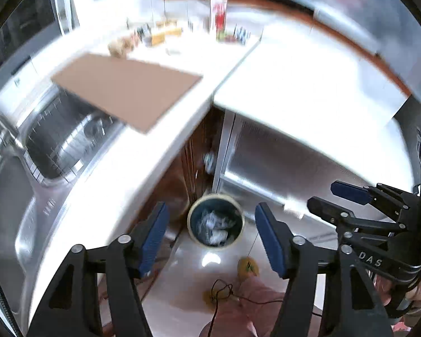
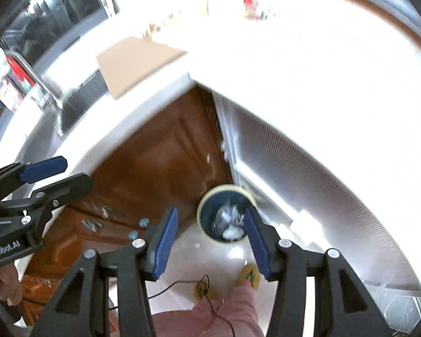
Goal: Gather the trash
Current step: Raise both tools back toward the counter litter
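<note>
While both grippers hang high over the kitchen floor, we see the left gripper [image 1: 211,236] standing open with nothing between its blue pads [image 1: 154,238], and the right gripper [image 2: 210,241] likewise parted and empty. From the left wrist view the trash bin [image 1: 215,220] sits at 6 o'clock from the counter corner, on the floor, with crumpled white trash [image 1: 214,226] already inside it; from the right wrist view the same bin [image 2: 224,216] lies just ahead of the fingertips. We judge that the next piece of rubbish must be sought on the white countertop [image 1: 159,140]; to do this well, we should swing toward the clutter at 12 o'clock with jaws kept wide and approach slowly, since blur hides what is waste there. A brown cardboard sheet [image 1: 126,92] overhangs the steel sink [image 1: 56,146] at 10 o'clock. Wooden cabinet doors [image 2: 159,151] stand below the counter, and the glossy floor [image 1: 199,255] carries a thin cable [image 1: 224,295].
</note>
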A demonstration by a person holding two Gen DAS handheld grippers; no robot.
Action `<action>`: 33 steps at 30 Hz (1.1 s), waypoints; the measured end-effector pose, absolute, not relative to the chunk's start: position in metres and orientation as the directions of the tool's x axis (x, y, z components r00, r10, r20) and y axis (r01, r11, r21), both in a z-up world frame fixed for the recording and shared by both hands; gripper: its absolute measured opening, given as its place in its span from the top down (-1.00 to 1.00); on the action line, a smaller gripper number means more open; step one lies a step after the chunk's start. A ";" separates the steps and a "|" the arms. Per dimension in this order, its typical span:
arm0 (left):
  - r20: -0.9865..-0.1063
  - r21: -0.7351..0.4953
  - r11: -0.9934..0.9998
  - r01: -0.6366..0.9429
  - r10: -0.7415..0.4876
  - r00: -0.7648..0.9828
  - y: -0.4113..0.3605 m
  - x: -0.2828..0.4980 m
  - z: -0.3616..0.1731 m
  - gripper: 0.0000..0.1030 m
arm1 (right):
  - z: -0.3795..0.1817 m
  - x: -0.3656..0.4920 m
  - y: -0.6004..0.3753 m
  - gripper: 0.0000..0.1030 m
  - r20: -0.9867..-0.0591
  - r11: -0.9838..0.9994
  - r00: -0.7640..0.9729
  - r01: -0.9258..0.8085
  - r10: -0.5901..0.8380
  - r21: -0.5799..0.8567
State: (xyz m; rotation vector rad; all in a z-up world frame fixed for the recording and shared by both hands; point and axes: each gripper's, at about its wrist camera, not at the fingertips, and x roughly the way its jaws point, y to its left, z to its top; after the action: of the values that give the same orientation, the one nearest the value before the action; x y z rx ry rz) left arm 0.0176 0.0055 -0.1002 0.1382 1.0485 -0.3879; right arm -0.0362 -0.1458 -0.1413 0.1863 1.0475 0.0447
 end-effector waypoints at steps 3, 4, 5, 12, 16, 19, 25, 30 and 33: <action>-0.831 -0.090 0.918 0.386 -0.283 0.480 0.016 0.020 -0.063 -0.28 | -0.107 -0.041 -0.149 0.03 -0.826 0.987 0.555 0.051 0.099 0.153; -0.820 -0.095 0.916 0.390 -0.295 0.491 0.018 0.022 -0.052 -0.30 | -0.096 -0.042 -0.149 0.03 -0.816 0.988 0.571 0.051 0.090 0.144; -0.811 -0.099 0.914 0.393 -0.303 0.501 0.020 0.023 -0.044 -0.32 | -0.089 -0.043 -0.148 0.03 -0.809 0.989 0.582 0.050 0.082 0.137; -0.758 -0.096 0.923 0.372 -0.310 0.574 0.031 0.055 0.015 -0.37 | -0.022 -0.024 -0.154 0.00 -0.744 0.994 0.666 0.039 0.054 0.106; -0.745 -0.091 0.932 0.350 -0.297 0.597 0.033 0.083 0.033 -0.37 | 0.005 -0.002 -0.166 -0.01 -0.716 0.997 0.698 0.036 0.023 0.067; -0.746 -0.086 0.943 0.322 -0.275 0.606 0.031 0.109 0.040 -0.38 | 0.023 0.021 -0.177 -0.01 -0.702 0.999 0.712 0.039 -0.005 0.032; -0.759 -0.092 0.958 0.271 -0.244 0.604 0.018 0.168 0.039 -0.38 | 0.038 0.084 -0.213 -0.01 -0.699 0.999 0.715 0.021 0.014 0.042; -0.782 -0.070 0.974 0.215 -0.187 0.594 -0.003 0.235 0.025 -0.38 | 0.025 0.154 -0.256 -0.01 -0.725 0.996 0.687 0.024 0.044 0.082; -0.804 -0.059 0.982 0.182 -0.154 0.574 -0.018 0.279 0.008 -0.38 | 0.007 0.201 -0.283 -0.01 -0.756 0.993 0.652 0.036 0.060 0.110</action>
State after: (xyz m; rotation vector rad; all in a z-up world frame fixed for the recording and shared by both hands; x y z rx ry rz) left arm 0.2792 -0.0177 0.0078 0.0316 0.9386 -0.1970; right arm 0.2013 -0.2835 0.0074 0.1186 0.8609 0.0138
